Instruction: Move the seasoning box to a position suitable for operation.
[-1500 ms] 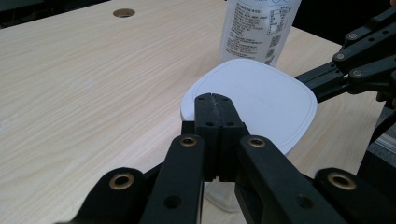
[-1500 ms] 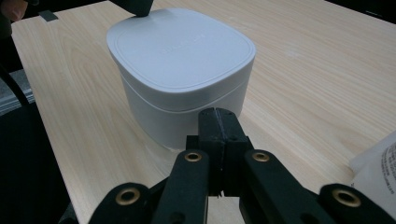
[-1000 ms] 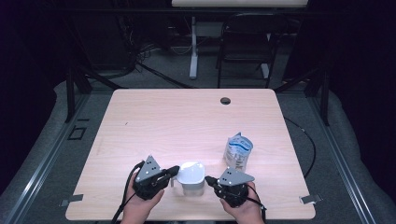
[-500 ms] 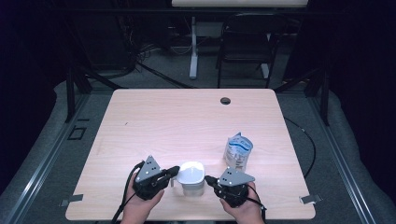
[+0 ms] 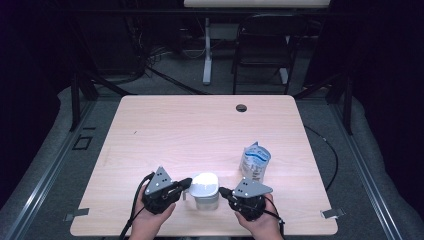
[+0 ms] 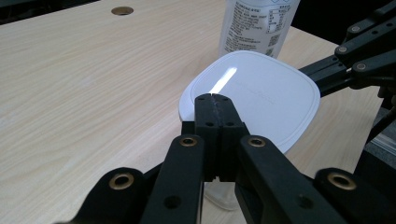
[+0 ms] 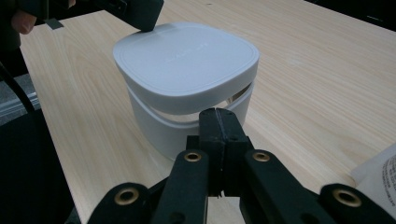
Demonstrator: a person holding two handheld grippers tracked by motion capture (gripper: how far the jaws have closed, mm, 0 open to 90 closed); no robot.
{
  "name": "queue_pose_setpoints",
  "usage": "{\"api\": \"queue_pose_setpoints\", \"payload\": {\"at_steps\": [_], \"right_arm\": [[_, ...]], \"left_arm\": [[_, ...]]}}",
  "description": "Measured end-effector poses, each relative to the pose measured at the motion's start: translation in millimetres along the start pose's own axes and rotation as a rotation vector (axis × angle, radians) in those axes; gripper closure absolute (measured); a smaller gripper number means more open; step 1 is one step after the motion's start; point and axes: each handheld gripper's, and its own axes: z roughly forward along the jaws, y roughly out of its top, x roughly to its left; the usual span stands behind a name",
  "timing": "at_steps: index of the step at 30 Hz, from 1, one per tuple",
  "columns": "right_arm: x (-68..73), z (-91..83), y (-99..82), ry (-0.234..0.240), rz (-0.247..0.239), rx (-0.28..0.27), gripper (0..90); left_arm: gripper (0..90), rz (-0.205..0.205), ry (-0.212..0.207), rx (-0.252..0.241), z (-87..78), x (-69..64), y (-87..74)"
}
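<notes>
The white lidded container (image 5: 205,190) stands near the front edge of the worktop (image 5: 200,135) between the left gripper (image 5: 187,182) and right gripper (image 5: 223,191), both with fingers pressed together on nothing, its base partly hidden behind them.

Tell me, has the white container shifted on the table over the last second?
No. The white container sits where it was, at the same spot left of the pouch, near the table's front edge.
</notes>
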Motion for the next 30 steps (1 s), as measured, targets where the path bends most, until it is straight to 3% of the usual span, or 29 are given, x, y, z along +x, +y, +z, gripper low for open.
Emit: {"api": "queue_pose_setpoints", "payload": {"at_steps": [10,15,20,30], "right_arm": [[0.5,0.6,7.6,-0.008,-0.011,0.008,90.0],[0.2,0.8,12.9,-0.008,-0.008,0.007,90.0],[-1.0,1.2,16.4,-0.006,-0.001,0.004,89.5],[0.8,1.9,22.9,-0.001,0.006,0.000,88.8]], "left_arm": [[82.1,-0.044,0.014,0.015,-5.2,6.7,-1.9],[70.5,-0.062,0.036,0.019,-11.3,13.2,-5.3],[65.4,-0.095,0.056,0.006,-19.6,21.2,-9.8],[60.2,-0.087,0.085,-0.006,-24.8,21.1,-8.3]]}}
